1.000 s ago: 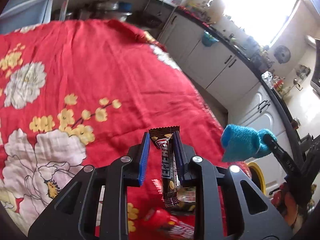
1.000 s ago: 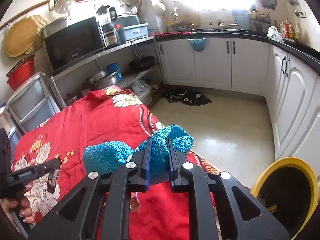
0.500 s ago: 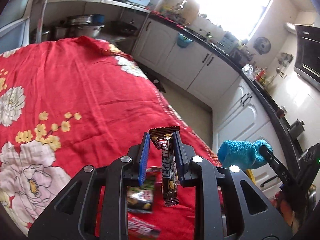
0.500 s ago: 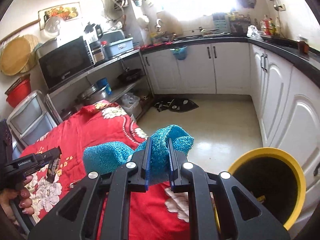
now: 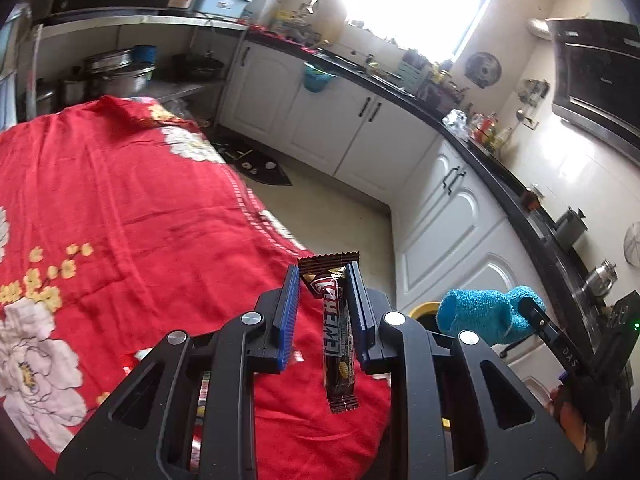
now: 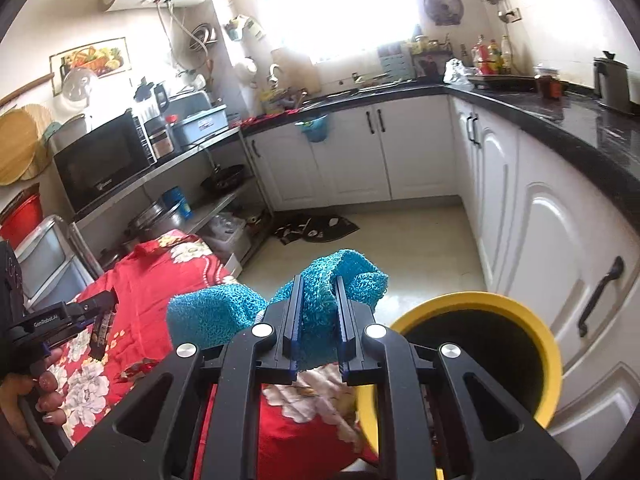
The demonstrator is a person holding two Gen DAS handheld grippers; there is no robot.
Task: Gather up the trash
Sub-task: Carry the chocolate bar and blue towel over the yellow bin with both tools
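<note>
Here the left gripper is clamped on a brown chocolate bar wrapper. The pads pinch it near its top, so the rest hangs straight down between the fingers, clear of the red flowered cloth below. That high pinch looks chosen so the wrapper will fall away cleanly once let go. More wrappers seem to lie on the cloth under the gripper body, though the frame hides most of them.

The right gripper is clenched on a bunched blue cloth, with folds bulging out above and to the left of the pads. It sits just beside the yellow-rimmed bin, whose dark mouth opens to the lower right on the floor by the white cabinets. From the left wrist view the same blue cloth hangs near the bin's rim. Both loads are carried off the table, so the step in hand is likely the drop into the bin; neither is over its mouth yet.
</note>
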